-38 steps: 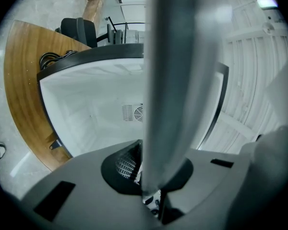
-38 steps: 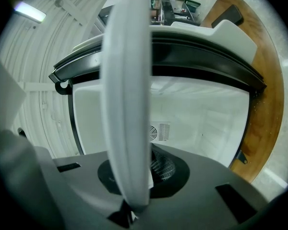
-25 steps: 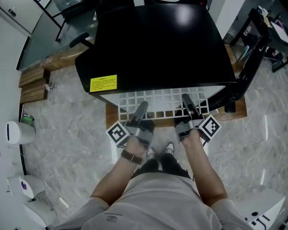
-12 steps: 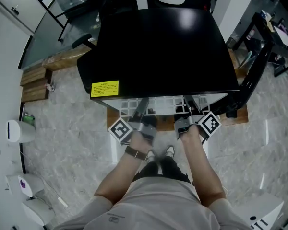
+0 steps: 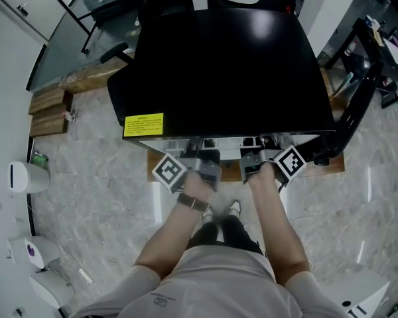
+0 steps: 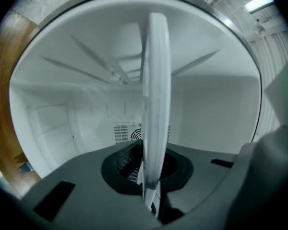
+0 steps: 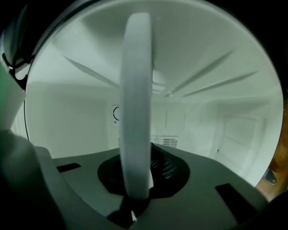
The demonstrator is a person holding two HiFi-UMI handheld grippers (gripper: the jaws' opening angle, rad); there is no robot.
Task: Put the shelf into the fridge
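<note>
A black fridge (image 5: 225,65) stands open toward me, its door (image 5: 355,105) swung out at the right. Only a thin strip of the white wire shelf (image 5: 229,142) shows under the fridge's front edge. My left gripper (image 5: 194,152) and right gripper (image 5: 260,152) are both shut on the shelf's near rim, right at the opening. In the left gripper view the shelf (image 6: 156,104) runs edge-on from the left gripper (image 6: 151,181) into the white cavity. The right gripper view shows the same shelf (image 7: 137,104) clamped in the right gripper (image 7: 134,181).
The fridge rests on a wooden platform (image 5: 328,164) on a marble floor. Wooden blocks (image 5: 50,108) lie at the left, and a white bin (image 5: 23,179) stands further left. A vent (image 6: 127,133) sits in the fridge's back wall. My feet (image 5: 220,211) are just before the fridge.
The shelf has slid deeper into the fridge, from a wide grid showing to a thin strip. Both grippers moved forward with it up to the opening.
</note>
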